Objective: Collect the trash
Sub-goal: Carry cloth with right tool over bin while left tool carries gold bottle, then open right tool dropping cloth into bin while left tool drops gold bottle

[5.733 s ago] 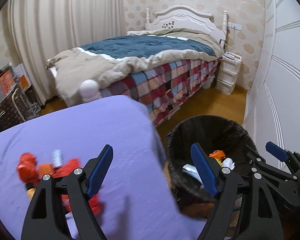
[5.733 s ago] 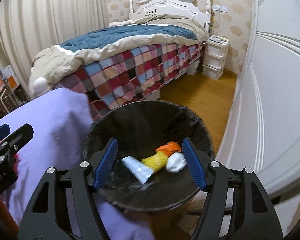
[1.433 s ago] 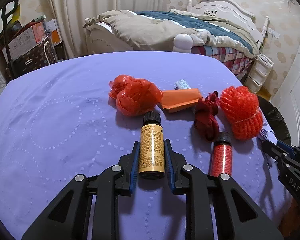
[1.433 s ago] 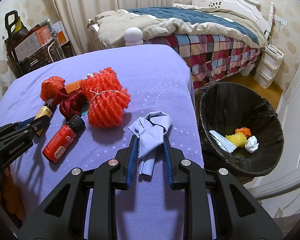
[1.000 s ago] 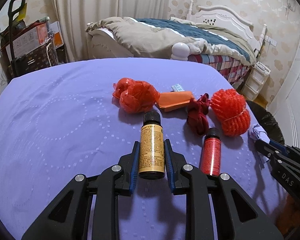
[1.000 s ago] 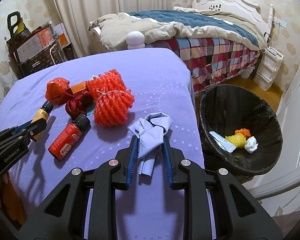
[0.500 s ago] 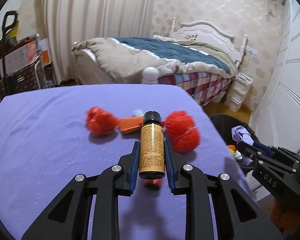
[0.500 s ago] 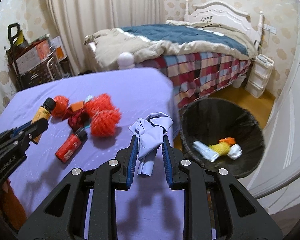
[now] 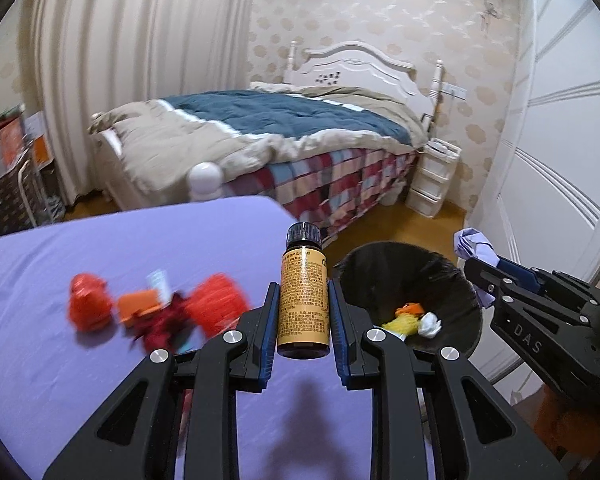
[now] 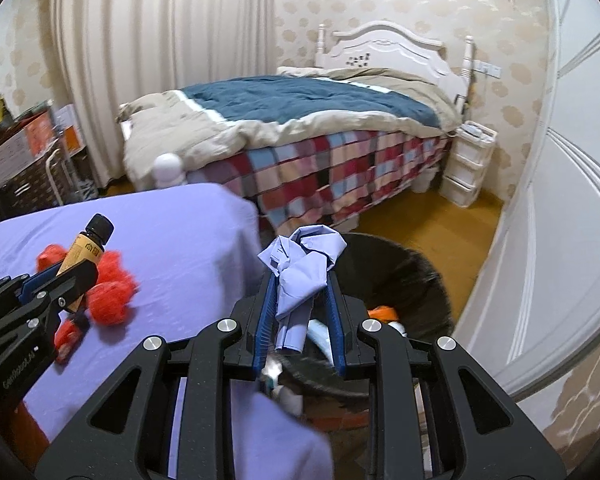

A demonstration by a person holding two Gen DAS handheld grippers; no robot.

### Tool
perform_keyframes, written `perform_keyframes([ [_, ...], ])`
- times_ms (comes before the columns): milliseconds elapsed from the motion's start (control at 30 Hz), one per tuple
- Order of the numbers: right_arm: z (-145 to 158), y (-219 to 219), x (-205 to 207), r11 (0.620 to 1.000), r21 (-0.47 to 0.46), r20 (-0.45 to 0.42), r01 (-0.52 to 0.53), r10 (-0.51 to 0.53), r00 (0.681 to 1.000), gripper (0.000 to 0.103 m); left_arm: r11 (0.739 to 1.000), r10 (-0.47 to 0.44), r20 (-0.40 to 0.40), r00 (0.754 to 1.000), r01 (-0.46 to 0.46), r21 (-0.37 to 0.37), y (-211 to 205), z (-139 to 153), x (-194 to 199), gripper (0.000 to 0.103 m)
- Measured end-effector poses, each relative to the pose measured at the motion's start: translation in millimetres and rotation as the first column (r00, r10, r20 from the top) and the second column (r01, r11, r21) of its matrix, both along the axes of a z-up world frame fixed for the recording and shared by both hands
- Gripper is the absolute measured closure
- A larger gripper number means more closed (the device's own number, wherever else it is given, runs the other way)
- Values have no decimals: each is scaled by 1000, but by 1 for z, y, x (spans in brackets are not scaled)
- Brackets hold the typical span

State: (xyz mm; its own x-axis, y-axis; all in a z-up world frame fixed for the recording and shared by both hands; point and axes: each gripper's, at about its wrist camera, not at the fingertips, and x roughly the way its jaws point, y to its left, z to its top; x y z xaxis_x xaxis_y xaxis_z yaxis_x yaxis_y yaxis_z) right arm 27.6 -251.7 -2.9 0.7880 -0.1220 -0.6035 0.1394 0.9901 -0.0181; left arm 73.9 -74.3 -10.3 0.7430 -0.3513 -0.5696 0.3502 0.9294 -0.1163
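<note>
**Both hand-held grippers loaded, over desk edge by the bin**

We've got the left hand-held gripper [image 9: 303, 322] clenched on a small amber bottle [image 9: 303, 304], yellow label, black cap, held lengthwise between the blue pads, cap pointing away from cam. It's lifted off the purple desk [image 9: 100, 248], w/ its shadow on the cloth below.

Right hand-held gripper [image 10: 300, 312] is clamped on a crumpled lavender wad [image 10: 300, 276], paper or cloth, can't tell which. Wad sticks out past the fingertips and hangs over the near rim of the black trash bin [image 10: 428, 280].

Bin sits on the floor just beside the desk's right edge, black liner. Inside we see yellow [image 9: 400, 326], orange [image 9: 410, 310] and white [image 9: 430, 324] scraps.

On the desk: red mesh wad [image 9: 216, 306], a red crumpled bag [image 9: 88, 306], an orange piece [image 9: 138, 304], a dark red bit [image 9: 162, 322], all close together, blurred. From right cam a red bottle [image 10: 68, 334] lies partly hidden behind the left gripper.

Bkgd: bed [image 10: 300, 120] w/ blue-beige duvet and checked sheet, white drawers [image 10: 466, 164], curtain [image 10: 160, 60].
</note>
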Motion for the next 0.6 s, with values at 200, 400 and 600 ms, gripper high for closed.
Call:
perform_keyframes([
  [200, -6, -34, 16, 998, -1, -4, 57, -57, 998, 79, 999, -45, -2, 999, 45, 18, -39, -4, 22, 78],
  [400, -18, -63, 32, 995, 11, -16, 100, -99, 995, 79, 996, -74, -21, 997, 75, 45, -71, -12, 42, 78],
  [600, -33, -83, 46, 991, 27, -36, 130, -129, 991, 79, 991, -96, -35, 995, 99, 89, -103, -24, 60, 78],
])
